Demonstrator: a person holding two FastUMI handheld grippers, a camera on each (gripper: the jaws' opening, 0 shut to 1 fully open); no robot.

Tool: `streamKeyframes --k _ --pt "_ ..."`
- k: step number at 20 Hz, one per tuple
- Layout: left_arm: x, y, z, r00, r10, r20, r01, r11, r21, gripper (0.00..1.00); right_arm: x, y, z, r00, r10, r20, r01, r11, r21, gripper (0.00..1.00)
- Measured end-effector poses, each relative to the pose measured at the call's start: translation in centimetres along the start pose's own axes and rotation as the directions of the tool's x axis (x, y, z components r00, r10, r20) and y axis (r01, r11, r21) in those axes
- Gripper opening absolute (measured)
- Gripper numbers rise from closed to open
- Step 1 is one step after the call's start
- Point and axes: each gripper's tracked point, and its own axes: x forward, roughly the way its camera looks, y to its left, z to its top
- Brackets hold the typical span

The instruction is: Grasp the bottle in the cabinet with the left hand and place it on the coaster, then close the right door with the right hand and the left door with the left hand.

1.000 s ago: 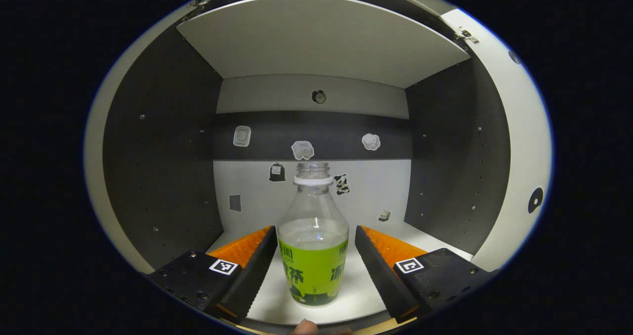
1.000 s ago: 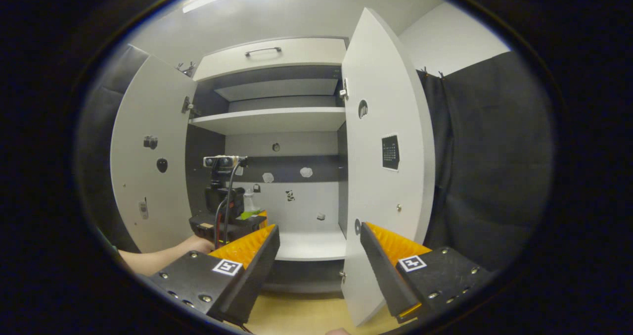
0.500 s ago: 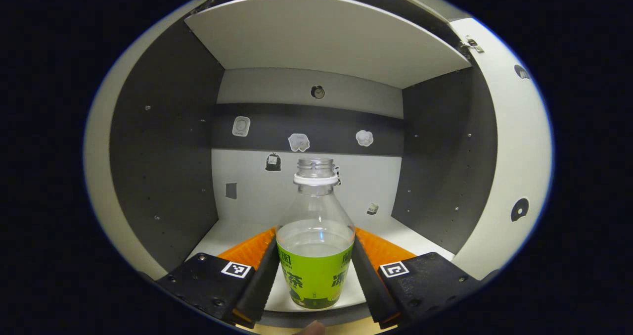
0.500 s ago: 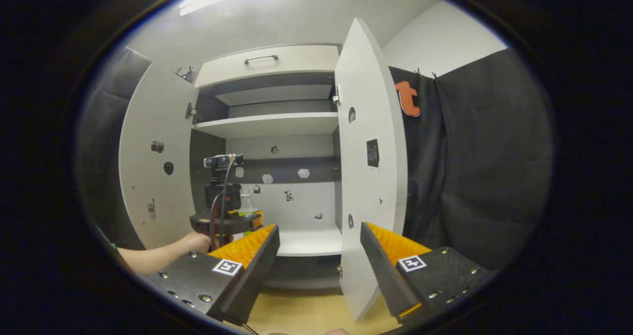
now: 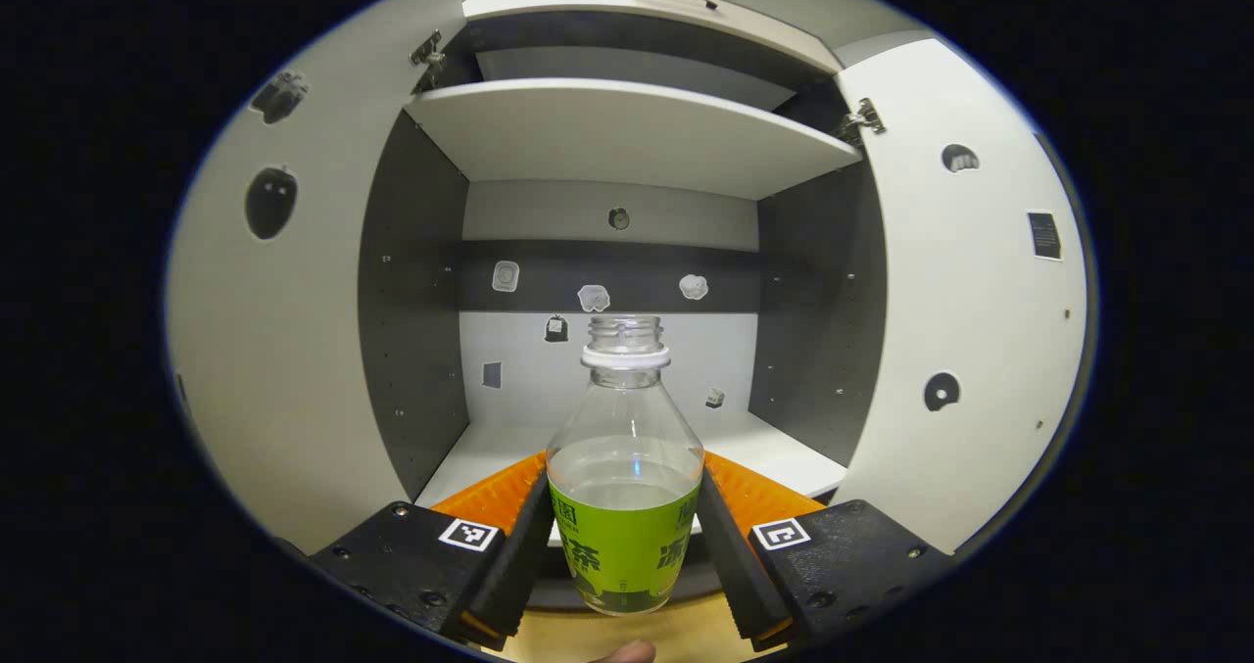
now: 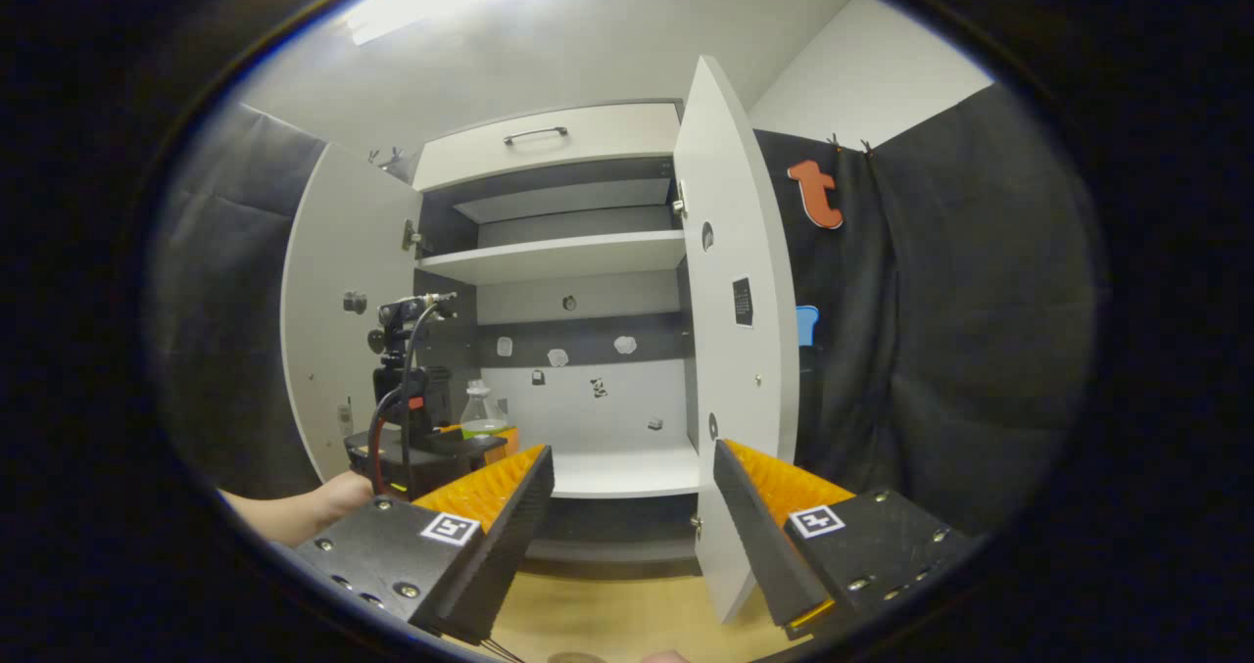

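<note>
Wooden tabletop (image 6: 598,619) under the spread right gripper (image 6: 632,492), left gripper (image 5: 624,536) pinching the bottle (image 5: 624,477), cabinet (image 5: 627,144) beyond.

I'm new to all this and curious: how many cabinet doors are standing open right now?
2. In the right gripper view, the white left cabinet door is swung open on the left side, and the white right cabinet door stands open edge-on at the centre. No others are visible.

Cabinet's lower shelf (image 5: 774,452), white, w/ dark side walls; light wood tabletop (image 6: 607,619) below cabinet front.
</note>
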Motion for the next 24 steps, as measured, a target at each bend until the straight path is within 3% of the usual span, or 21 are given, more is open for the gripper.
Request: streamKeyframes --k 5,17,24 --pt "-5.9 -2.5 -2.2 0.999 -0.032 0.003 0.031 0.999 0.013 0.79 -2.0 -0.2 -0.5 1.000 0.030 -0.004 -0.030 0.999 0.020 0.99" --pt "-15.2 -8.5 -15.1 0.985 -0.122 -0.119 0.105 0.985 -0.140 0.80 -4.5 -2.6 -1.2 0.998 0.055 -0.023 -0.053 0.996 0.072 0.99" --pt "-19.0 -12.2 -22.8 0.967 -0.231 -0.103 0.235 0.972 0.021 0.80 -5.6 -1.5 -1.5 0.995 0.095 -0.021 -0.092 0.990 0.110 0.99"
